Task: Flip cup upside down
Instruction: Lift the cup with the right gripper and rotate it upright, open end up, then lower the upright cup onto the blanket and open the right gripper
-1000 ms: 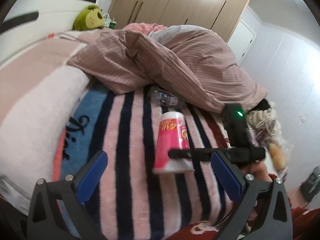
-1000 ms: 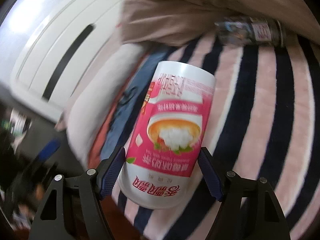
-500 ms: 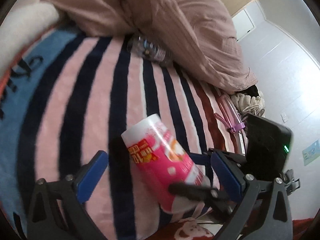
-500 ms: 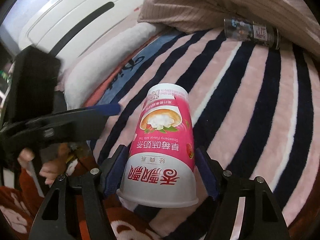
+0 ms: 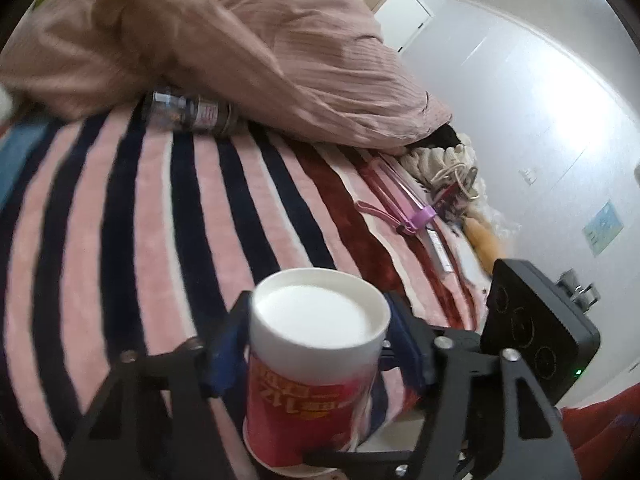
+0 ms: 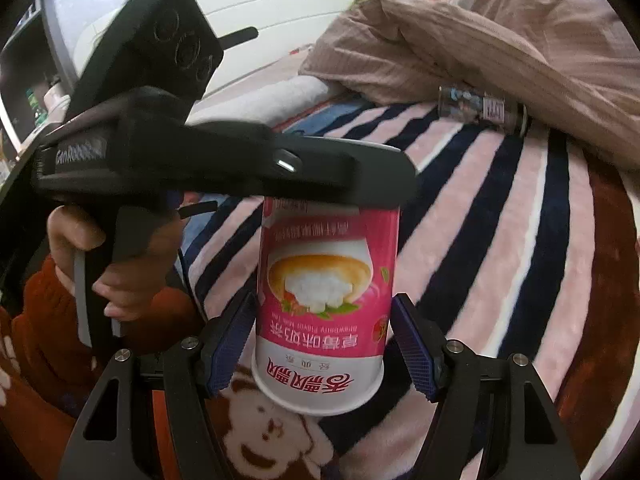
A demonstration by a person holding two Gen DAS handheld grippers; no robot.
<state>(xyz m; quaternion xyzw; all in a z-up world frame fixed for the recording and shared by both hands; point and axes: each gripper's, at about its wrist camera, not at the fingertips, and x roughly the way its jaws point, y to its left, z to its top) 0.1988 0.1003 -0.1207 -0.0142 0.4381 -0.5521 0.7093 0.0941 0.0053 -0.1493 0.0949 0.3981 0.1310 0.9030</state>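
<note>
The pink and white paper cup (image 6: 324, 312) stands upside down, rim at the bottom, white base up (image 5: 320, 312). My left gripper (image 5: 316, 344) is closed around its upper part, blue pads against both sides; in the right wrist view it crosses over the cup top (image 6: 248, 168). My right gripper (image 6: 324, 352) has its blue pads on both sides of the cup near the rim. The cup is at the near edge of the striped blanket (image 6: 500, 240).
A clear plastic bottle (image 5: 188, 114) lies at the foot of a heaped pink duvet (image 5: 248, 52). A pink strap and clutter (image 5: 404, 204) lie at the bed's right edge. A white headboard (image 6: 280, 8) stands behind.
The left gripper moved in over the cup and closed on its upper part. The cup went from tilted to upright with its base up, still between the right pads.
</note>
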